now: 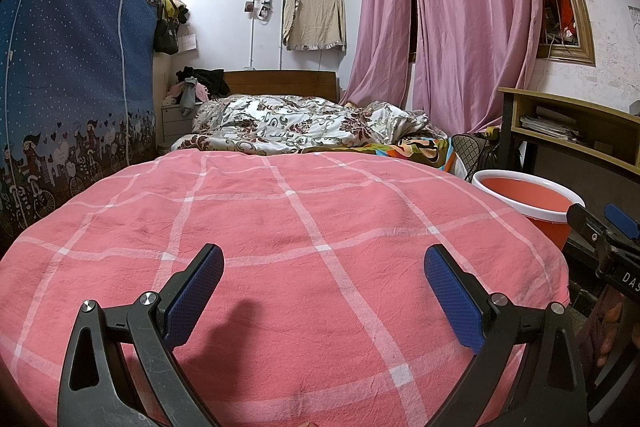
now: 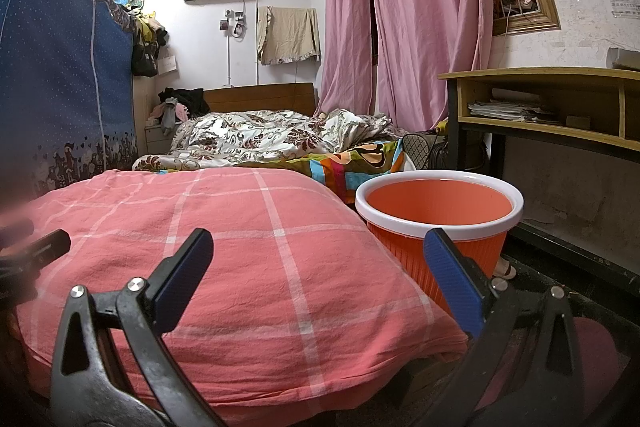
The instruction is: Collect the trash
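Two tools, the left tool (image 1: 324, 291) and right tool (image 2: 318, 275), are being held spread and empty over the pink bed cover (image 1: 280, 227); no trash is being shown, and the orange bin (image 2: 440, 223) beside the bed's right edge appears empty.

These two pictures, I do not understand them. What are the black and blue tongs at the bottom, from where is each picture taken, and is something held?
The tongs are two hand-held grippers; a person holds one in each hand, and no robot arm is there. Each gripper carries a wide-angle camera that looks forward along its two fingers, so the room appears curved.

The left wrist view shows the left gripper over a pink checked cloth. The right wrist view shows the right gripper at the same cloth's right side, near an orange bin with a white rim, on the floor.

Both grippers stand open and hold nothing. I see no trash on the cloth. Behind it lies a flowered quilt.
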{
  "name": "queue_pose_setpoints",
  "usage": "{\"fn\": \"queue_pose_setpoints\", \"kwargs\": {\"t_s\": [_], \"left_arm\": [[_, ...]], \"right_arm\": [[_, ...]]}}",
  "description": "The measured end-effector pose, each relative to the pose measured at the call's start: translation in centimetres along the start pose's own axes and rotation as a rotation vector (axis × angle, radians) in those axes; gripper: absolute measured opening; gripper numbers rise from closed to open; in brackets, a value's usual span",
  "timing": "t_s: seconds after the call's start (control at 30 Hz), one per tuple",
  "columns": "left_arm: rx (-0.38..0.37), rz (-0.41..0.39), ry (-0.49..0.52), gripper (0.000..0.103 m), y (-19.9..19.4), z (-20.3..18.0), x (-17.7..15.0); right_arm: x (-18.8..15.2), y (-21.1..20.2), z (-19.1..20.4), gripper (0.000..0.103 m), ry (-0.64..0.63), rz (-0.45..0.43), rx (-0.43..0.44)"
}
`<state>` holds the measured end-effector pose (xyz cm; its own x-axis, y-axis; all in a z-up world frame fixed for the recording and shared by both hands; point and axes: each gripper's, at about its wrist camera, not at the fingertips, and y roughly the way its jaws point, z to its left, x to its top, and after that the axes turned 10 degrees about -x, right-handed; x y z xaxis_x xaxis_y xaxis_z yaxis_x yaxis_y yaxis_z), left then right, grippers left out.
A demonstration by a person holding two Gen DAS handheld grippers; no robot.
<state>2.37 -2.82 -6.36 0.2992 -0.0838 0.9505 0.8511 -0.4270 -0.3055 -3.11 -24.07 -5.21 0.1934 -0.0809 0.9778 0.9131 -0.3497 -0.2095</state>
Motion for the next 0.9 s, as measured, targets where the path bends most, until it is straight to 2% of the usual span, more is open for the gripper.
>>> {"fn": "queue_pose_setpoints", "kwargs": {"t_s": [0.9], "left_arm": [[0.033,0.010,-0.017,0.098,-0.2,0.9,-0.6]], "right_arm": [[-0.2,-0.2,0.1,0.085,-0.004,0.004,0.001]]}}
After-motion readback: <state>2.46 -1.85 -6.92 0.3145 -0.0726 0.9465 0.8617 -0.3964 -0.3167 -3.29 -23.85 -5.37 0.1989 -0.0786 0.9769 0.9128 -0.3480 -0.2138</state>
